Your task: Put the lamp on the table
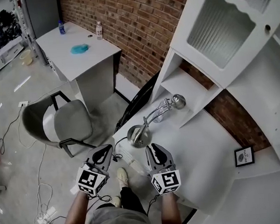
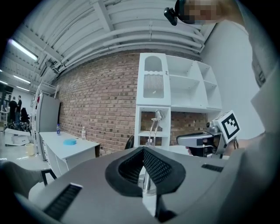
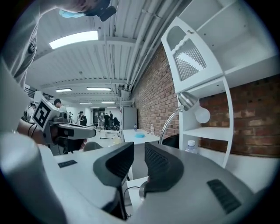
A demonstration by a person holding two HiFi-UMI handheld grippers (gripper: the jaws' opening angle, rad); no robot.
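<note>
Head view first: the lamp (image 1: 137,134) stands on the white table (image 1: 202,152), right at its near corner, just in front of the white shelf unit (image 1: 186,80). It's all chrome, with a round, shiny base sitting flat on the table and a slim neck that curves up and over to a small domed head (image 1: 178,101) near the lowest shelf. From the right gripper view a white bulb (image 3: 202,115) pokes out of that head. Both grippers hover just short of the base, neither one touching the lamp. The left gripper (image 1: 102,152) is off the table's edge, over the floor, and its jaws are pressed together at the tips with nothing caught in them. The right gripper (image 1: 154,147) is over the table's edge, jaws spread by only a narrow slit, nothing pinched. Over on the left sits a grey chair (image 1: 68,122), and a small framed picture (image 1: 244,156) stands further along the table.
</note>
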